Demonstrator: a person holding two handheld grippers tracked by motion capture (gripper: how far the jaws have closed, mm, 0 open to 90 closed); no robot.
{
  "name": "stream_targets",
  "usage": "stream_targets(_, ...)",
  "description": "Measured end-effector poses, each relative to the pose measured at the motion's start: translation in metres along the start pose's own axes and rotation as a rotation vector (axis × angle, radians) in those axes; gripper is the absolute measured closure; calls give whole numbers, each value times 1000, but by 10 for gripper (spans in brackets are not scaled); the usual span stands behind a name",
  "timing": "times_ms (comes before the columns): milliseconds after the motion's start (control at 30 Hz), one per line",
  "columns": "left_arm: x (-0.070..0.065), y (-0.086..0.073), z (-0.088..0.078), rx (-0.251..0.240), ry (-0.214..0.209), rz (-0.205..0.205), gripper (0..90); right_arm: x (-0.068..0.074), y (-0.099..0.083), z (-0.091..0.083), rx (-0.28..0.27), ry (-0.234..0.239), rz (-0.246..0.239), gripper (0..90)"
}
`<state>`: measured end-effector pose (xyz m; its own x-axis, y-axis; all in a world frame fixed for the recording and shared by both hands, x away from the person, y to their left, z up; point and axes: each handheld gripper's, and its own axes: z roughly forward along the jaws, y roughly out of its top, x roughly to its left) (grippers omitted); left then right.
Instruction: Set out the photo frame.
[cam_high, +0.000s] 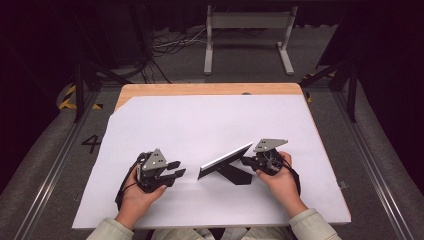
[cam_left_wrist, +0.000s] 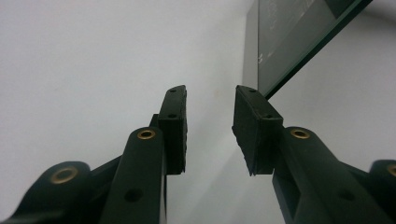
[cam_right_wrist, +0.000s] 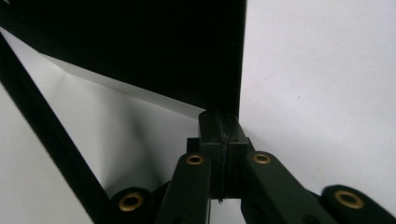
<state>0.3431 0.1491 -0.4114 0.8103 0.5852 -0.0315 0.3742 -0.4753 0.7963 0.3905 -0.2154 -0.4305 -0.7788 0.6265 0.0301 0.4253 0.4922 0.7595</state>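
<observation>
While the right gripper (cam_high: 248, 160), jaws pinched shut, holds the picture frame's (cam_high: 225, 160) back at centre, its long edge runs lower left to upper right; the left gripper (cam_high: 176, 168), half open and empty, waits just left of its lower end

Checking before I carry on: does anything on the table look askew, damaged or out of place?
Nothing looks damaged or spilled. The picture frame stands tilted on its black back stand on the white sheet. The right gripper is shut at the frame's edge; the left gripper is open beside it, holding nothing.
</observation>
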Motion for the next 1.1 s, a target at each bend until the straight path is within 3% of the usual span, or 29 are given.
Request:
stream_targets(267, -4, 1, 3, 15, -5, 16, 705, -2, 0, 0, -3, -17, -28, 900)
stream_targets(567, -12, 2, 18, 57, -14, 35, 899, -8, -8, -36, -36, -81, -9, 900)
stream_targets(800, -17, 3, 35, 109, -30, 60, 900, -11, -17, -58, -57, -107, 14, 900)
stream_targets(1100, -19, 3, 49, 151, -50, 83, 900, -12, -27, -68, -59, -110, 33, 900)
